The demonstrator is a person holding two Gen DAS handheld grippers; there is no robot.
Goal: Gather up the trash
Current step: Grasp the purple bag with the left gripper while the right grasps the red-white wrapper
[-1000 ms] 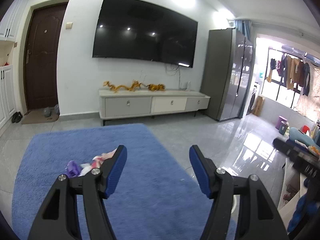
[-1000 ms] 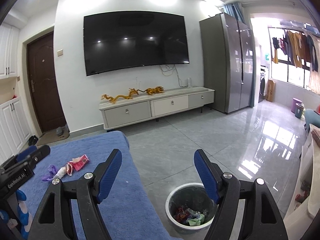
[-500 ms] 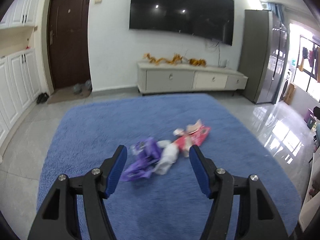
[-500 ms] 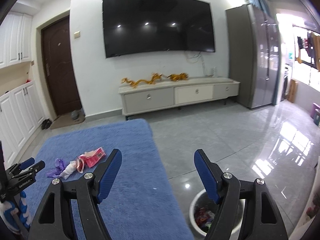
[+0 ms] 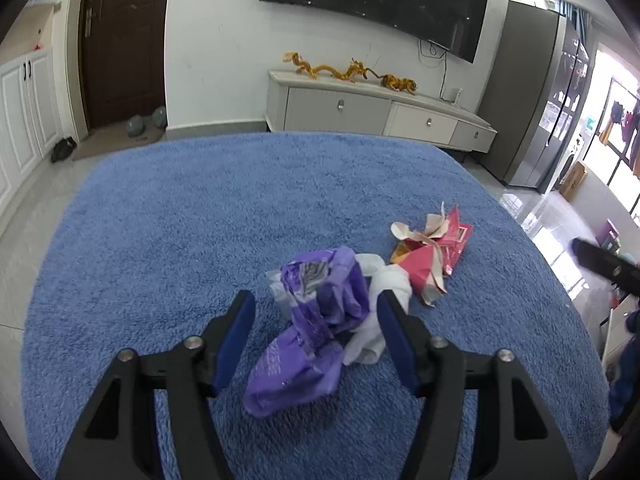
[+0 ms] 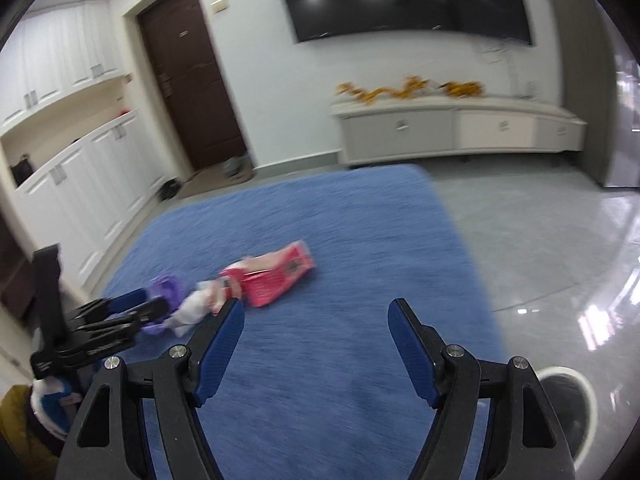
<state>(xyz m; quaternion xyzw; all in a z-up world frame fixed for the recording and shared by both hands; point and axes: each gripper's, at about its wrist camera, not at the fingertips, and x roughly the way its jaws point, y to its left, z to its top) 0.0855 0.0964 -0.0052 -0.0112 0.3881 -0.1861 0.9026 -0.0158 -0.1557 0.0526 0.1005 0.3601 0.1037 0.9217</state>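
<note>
Both hand-held grippers have come down on the trash pile on the blue rug

In the left wrist view the left hand-held gripper [image 5: 316, 320] now straddles the purple bag [image 5: 316, 312] at lower centre, where a second ago it faced the TV wall with the pile off to its left; its jaws are closing, bag between them, pads not yet pressing (the white tissue [image 5: 384, 300] lies against the right finger). The red carton [image 5: 432, 256] sits just right of centre, touching the tissue. The right hand-held gripper [image 6: 316, 320] has swung from the bin [image 6: 568, 396], now at lower right, toward the carton [image 6: 276, 276] at centre left; its jaws are closing on nothing, the carton beyond its left finger. Judged from this, a two-handed pickup is about to start, nothing lifted yet
</note>
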